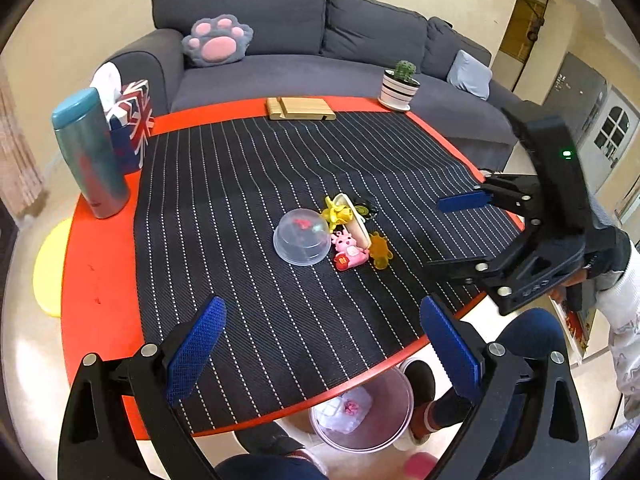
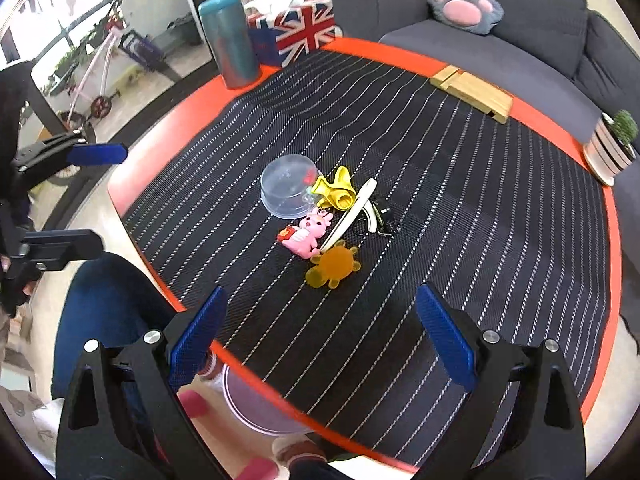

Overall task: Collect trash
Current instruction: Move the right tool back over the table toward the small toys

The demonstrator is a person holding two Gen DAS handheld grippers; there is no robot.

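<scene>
A small heap lies mid-table on the striped black mat (image 1: 240, 200): a clear plastic dome lid (image 1: 302, 236) (image 2: 289, 190), a yellow balloon scrap (image 1: 338, 214) (image 2: 336, 192), a pink rabbit figure (image 1: 348, 250) (image 2: 306, 232), an orange bear-shaped piece (image 1: 380, 254) (image 2: 334, 268) and a white strip (image 1: 354, 220) (image 2: 352, 212). My left gripper (image 1: 324, 344) (image 2: 88, 200) hovers open over the near table edge, holding nothing. My right gripper (image 2: 322, 336) (image 1: 452, 232) is open too, short of the heap. A translucent pink bin (image 1: 360, 412) (image 2: 256, 408) stands on the floor under the table edge, with scraps inside.
A teal flask (image 1: 90, 156) (image 2: 230, 40) and Union Jack tissue box (image 1: 134, 124) (image 2: 296, 28) stand at one table corner. A wooden stand (image 1: 300, 109) (image 2: 474, 92) and potted cactus (image 1: 400, 84) (image 2: 614, 140) sit along the sofa side. The person's knees (image 1: 524, 340) are by the bin.
</scene>
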